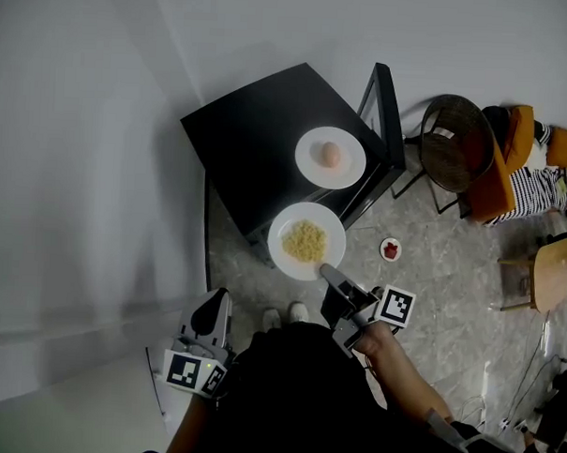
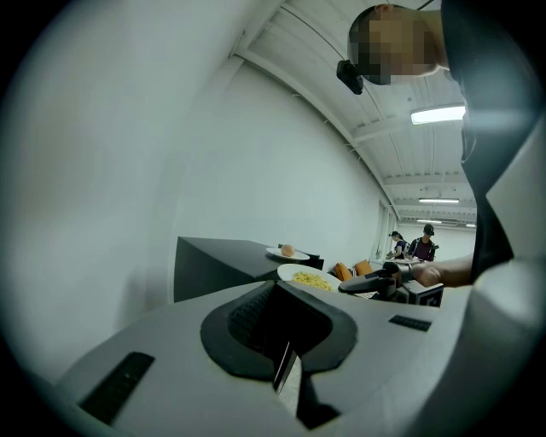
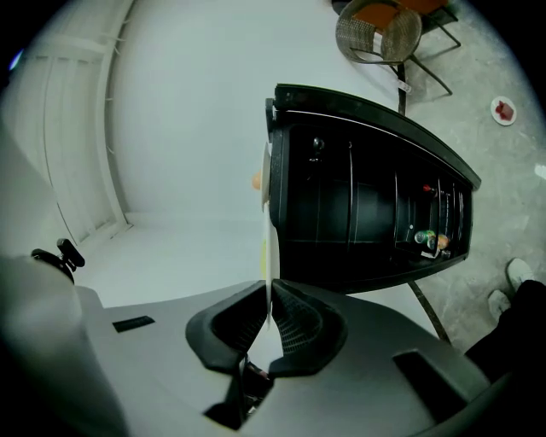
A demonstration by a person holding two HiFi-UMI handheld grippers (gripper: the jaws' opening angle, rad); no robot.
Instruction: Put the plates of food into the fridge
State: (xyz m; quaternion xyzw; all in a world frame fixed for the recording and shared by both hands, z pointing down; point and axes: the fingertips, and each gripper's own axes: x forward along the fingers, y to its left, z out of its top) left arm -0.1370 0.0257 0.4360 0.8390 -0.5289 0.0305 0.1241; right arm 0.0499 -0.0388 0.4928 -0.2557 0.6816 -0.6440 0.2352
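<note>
My right gripper point(image 1: 330, 273) clamps the rim of the noodle plate point(image 1: 306, 241), held just off the front of the black fridge point(image 1: 259, 135). A second plate point(image 1: 331, 157) sits on top. My left gripper point(image 1: 209, 311), closed and empty, hangs beside the white wall point(image 1: 80, 165) over the grey stone floor point(image 1: 430, 302).

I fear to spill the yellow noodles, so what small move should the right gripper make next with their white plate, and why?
Probably lower the white plate of yellow noodles, kept level, toward the open front of the black fridge. The right gripper is shut on its rim, and shelves show inside.
</note>
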